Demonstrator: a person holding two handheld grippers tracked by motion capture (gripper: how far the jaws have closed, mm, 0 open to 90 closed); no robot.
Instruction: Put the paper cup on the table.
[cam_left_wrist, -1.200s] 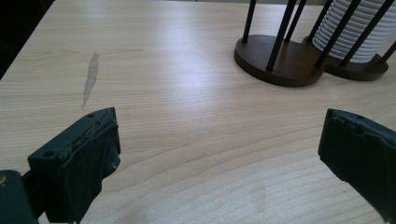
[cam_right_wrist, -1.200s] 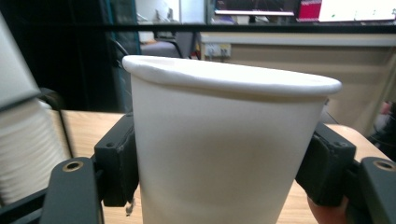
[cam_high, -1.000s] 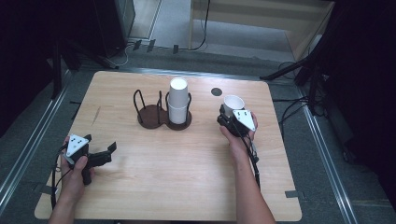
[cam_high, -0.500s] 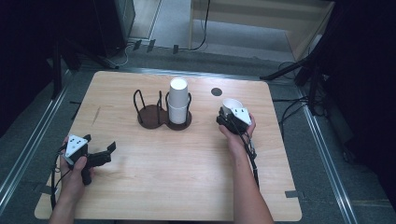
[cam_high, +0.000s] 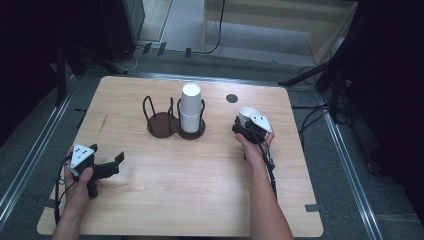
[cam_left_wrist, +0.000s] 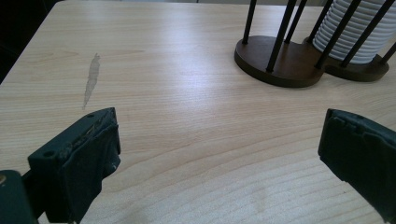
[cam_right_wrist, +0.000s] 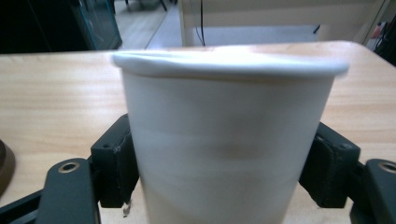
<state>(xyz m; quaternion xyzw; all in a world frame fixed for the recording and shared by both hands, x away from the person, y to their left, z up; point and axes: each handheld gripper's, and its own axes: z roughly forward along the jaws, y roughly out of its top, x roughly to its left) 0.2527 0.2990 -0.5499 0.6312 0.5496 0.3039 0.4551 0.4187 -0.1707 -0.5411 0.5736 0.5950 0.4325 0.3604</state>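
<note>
High view: cup (cam_high: 246, 114) near rack (cam_high: 162, 125), to its right, upright between right tongs (cam_high: 243, 122); resting on surface (cam_high: 200, 200) or lifted, cannot tell. Left tongs (cam_high: 107, 153) well left of rack, apart, empty.

Left gripper view: left tongs (cam_left_wrist: 219, 135) wide apart, rack (cam_left_wrist: 280, 65) and stack (cam_left_wrist: 355, 32) ahead.

Right gripper view: right tongs (cam_right_wrist: 224, 186) clamped on cup (cam_right_wrist: 224, 116) mid-wall, just been easing open; rim bowed. Likely thin paper: light, soft, easily crushed. Best gripped mid-wall, gently, never by rim.
</note>
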